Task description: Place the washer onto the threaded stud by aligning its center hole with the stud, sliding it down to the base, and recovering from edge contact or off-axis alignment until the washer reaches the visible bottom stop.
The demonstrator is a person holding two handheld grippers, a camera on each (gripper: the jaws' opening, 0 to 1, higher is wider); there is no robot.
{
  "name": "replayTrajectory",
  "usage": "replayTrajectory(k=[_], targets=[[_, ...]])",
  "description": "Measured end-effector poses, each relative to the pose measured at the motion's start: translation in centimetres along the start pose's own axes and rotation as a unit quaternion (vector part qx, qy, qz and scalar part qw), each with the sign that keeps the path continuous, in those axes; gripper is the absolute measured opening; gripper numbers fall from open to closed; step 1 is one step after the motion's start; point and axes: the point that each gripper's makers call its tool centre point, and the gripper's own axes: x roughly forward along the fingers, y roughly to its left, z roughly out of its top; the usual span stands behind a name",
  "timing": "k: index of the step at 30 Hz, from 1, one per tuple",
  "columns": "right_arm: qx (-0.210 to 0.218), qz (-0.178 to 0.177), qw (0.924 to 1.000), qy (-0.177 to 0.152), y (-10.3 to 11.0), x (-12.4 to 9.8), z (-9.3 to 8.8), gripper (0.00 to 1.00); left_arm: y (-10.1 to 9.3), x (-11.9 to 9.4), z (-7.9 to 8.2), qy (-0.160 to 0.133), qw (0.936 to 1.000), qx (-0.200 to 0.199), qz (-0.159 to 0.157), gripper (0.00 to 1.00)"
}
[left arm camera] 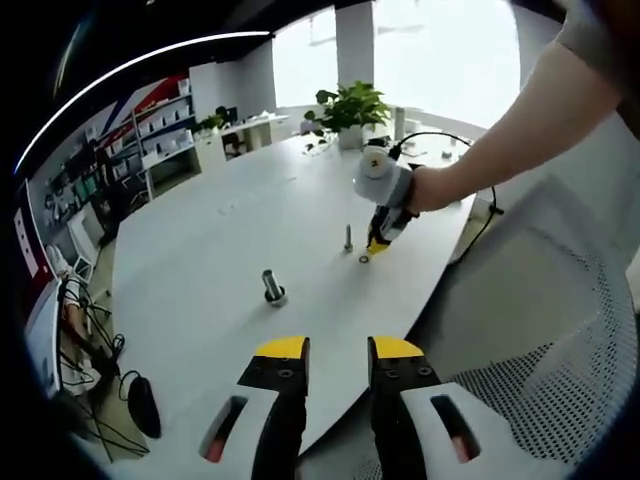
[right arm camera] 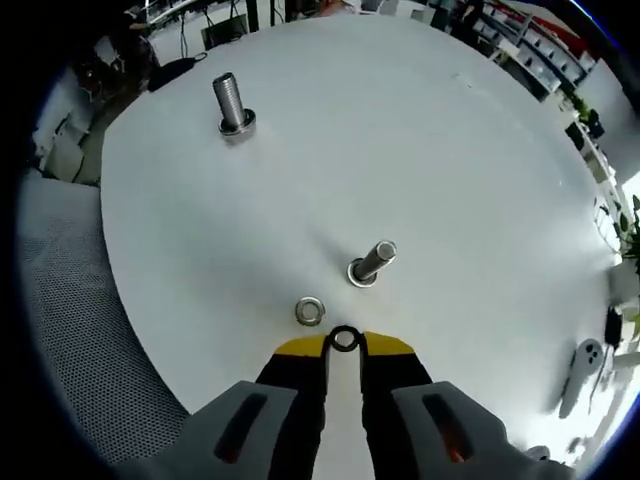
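Washer placement barely begun: I hold a small dark ring washer (right arm camera: 344,339) pinched in my right gripper (right arm camera: 344,345), just short of the slim upright threaded steel stud (right arm camera: 373,262), left gripper (left arm camera: 337,350) spread, idle.

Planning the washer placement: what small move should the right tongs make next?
Probably lift and carry the black washer, pinched at the right tongs tips, forward over the near stud. It hangs short of the stud, beside a loose washer on the table.
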Motion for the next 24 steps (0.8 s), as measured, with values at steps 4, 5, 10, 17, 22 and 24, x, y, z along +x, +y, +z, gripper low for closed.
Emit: replayTrajectory(k=[4, 5, 10, 17, 22, 24], targets=[[0.002, -0.013, 0.9995, -0.028, -1.0, -1.2, 1.3, 0.13, 0.0, 0.0, 0.0, 0.000, 1.0000, 0.001, -0.001, 0.21], [0.003, -0.012, 0.9995, -0.029, -1.2, -1.3, 1.5, 0.13, 0.0, 0.0, 0.0, 0.000, 1.0000, 0.000, -0.001, 0.21], [0.004, -0.012, 0.9990, -0.042, -1.5, -1.8, 2.5, 0.13, 0.0, 0.0, 0.0, 0.000, 1.0000, 0.000, -0.002, 0.21], [-0.006, -0.021, 0.9978, -0.062, -1.6, -3.3, 3.6, 0.13, -0.1, 0.0, 0.1, -0.002, 1.0000, 0.003, -0.002, 0.21], [-0.041, -0.037, 0.9942, -0.092, -2.0, -4.4, 5.3, 0.13, -0.1, 0.0, 0.0, -0.001, 1.0000, 0.003, -0.001, 0.21], [-0.043, -0.033, 0.9943, -0.092, -2.0, -4.2, 5.4, 0.13, -0.1, 0.0, 0.0, 0.000, 1.0000, 0.005, -0.001, 0.21]])
